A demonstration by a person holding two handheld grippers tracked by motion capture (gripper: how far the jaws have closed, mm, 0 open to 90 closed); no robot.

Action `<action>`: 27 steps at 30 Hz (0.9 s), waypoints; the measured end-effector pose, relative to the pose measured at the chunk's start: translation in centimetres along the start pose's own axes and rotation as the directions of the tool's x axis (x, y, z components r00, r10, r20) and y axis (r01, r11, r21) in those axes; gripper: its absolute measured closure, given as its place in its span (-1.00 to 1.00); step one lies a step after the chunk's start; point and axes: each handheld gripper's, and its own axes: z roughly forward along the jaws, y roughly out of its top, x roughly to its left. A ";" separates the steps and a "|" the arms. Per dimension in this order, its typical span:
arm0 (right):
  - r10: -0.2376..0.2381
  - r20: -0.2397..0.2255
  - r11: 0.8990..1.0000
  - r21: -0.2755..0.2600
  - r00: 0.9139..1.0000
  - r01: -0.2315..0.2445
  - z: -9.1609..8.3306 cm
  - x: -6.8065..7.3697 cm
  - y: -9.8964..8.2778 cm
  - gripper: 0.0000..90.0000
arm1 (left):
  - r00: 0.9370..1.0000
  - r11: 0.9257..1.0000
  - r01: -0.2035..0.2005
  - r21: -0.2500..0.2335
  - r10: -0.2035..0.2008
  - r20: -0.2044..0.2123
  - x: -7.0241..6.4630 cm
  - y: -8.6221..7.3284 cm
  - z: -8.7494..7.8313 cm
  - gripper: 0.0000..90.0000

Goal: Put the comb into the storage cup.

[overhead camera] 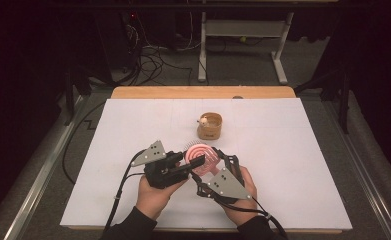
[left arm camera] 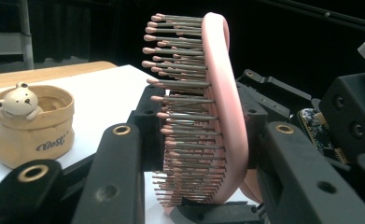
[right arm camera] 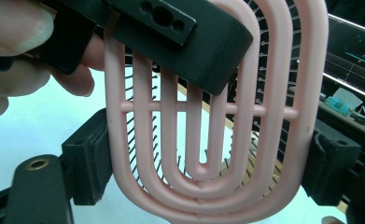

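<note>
Both claws hold the pink brush (overhead camera: pixel 201 156) just above the white surface (overhead camera: pixel 293 165), near its front edge. The right claw (overhead camera: pixel 214 161) pinches the brush head across its width, while the left claw (overhead camera: pixel 193 162) is pressed shut on its bristle face and back. A tan bear cup (overhead camera: pixel 210 125) stands just beyond them.

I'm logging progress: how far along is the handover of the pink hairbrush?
Done: the pink hairbrush is lifted off the table. In hand: the right gripper and the left gripper both clamp it. Left: one releasing, perhaps toward the bear cup.
</note>
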 end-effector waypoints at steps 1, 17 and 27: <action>0.000 0.001 1.000 -0.002 1.000 0.000 0.0 0.0 0.0 -0.56 | 1.000 1.000 0.001 -0.003 -0.001 0.001 0.0 0.0 0.0 0.39; 0.006 0.008 1.000 -0.025 1.000 -0.005 -0.2 -0.1 0.3 -0.56 | 1.000 1.000 -0.021 -0.015 0.020 -0.004 -0.4 0.4 -0.2 0.39; 0.012 -0.007 1.000 -0.026 1.000 -0.012 -0.1 -0.1 0.4 -0.58 | 1.000 0.999 -0.026 -0.029 0.026 -0.006 -0.4 0.6 -0.3 0.40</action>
